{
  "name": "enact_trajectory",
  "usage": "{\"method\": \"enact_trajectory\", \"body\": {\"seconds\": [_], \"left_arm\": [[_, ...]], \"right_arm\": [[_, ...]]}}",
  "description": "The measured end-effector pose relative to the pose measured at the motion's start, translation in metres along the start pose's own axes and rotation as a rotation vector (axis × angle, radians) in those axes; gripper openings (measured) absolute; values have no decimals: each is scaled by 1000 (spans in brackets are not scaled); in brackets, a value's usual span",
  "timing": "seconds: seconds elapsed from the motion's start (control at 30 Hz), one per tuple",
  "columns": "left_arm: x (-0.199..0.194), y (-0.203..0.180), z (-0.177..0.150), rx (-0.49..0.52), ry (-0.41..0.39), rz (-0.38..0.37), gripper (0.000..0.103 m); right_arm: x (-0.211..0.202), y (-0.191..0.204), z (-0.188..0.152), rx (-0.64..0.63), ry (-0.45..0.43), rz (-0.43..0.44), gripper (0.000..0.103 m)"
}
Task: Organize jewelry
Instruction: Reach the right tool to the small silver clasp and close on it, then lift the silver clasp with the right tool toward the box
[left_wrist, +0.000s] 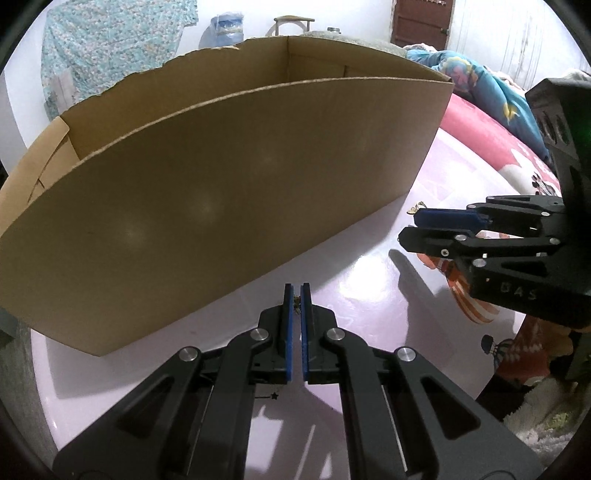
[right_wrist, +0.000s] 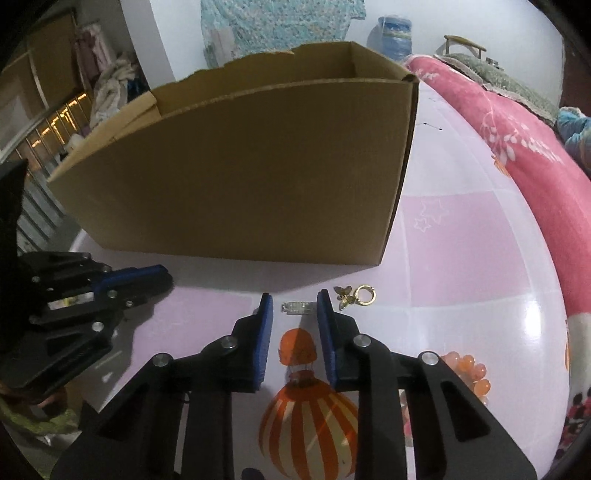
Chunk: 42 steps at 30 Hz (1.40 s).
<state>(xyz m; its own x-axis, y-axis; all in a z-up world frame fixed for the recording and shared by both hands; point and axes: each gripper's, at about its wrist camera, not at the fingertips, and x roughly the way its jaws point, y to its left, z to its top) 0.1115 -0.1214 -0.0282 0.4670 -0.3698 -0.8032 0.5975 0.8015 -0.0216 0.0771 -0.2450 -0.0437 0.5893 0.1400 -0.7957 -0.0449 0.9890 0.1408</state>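
My left gripper is shut on a small dark-gold jewelry piece pinched between its blue pads. A thin chain with a star charm hangs under the fingers. In the right wrist view the left gripper shows at the left. My right gripper stands open just over the table, its tips on either side of a small silver rectangular piece that lies flat, untouched by the pads. A gold butterfly charm with a ring lies just right of it. The right gripper is also in the left wrist view.
A tall open cardboard box stands just behind both grippers on the lilac printed tablecloth. Orange beads lie at the right, beside my right gripper's finger. A pink blanket borders the far right.
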Motion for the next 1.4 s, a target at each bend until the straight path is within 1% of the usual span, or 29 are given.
{"method": "enact_trajectory", "body": {"seconds": [0.17,0.3,0.47,0.53,0.67,0.7,0.73,0.9,1.0,1.1,1.13,1.4], "left_arm": [[4,0,2,4,7,-4,3],[6,0,3,1,10,-7,3],[7,-1,3,2,10,-8,3],[7,-1,3,1,10,-7,3],[7,-1,3,0,9,-6,3],[7,0,3,0,10,-6,3],[7,0,4,0,9,-5,3],[9,0,5,0,12,-1,3],[9,0,5,-7,13,-2,3],[10,1,6,-11,14,-5,3],[10,1,6,-10,14,-4,3],[10,2,6,-10,14,-4,3]], "right_arm": [[0,6,-1,-22,-5,-26,22],[0,12,-2,-53,-6,-58,15],[0,10,-1,-40,-11,-53,14],[-1,8,0,-27,-17,-40,9],[0,9,2,-27,-19,-34,9],[0,9,2,-29,-18,-31,4],[0,9,1,-30,-15,-29,3],[-4,13,4,-34,-25,-33,3],[-4,17,5,-48,-24,-27,5],[-1,21,4,-61,-16,-29,16],[1,22,4,-64,-10,-31,18],[6,29,2,-87,-3,-52,18]]}}
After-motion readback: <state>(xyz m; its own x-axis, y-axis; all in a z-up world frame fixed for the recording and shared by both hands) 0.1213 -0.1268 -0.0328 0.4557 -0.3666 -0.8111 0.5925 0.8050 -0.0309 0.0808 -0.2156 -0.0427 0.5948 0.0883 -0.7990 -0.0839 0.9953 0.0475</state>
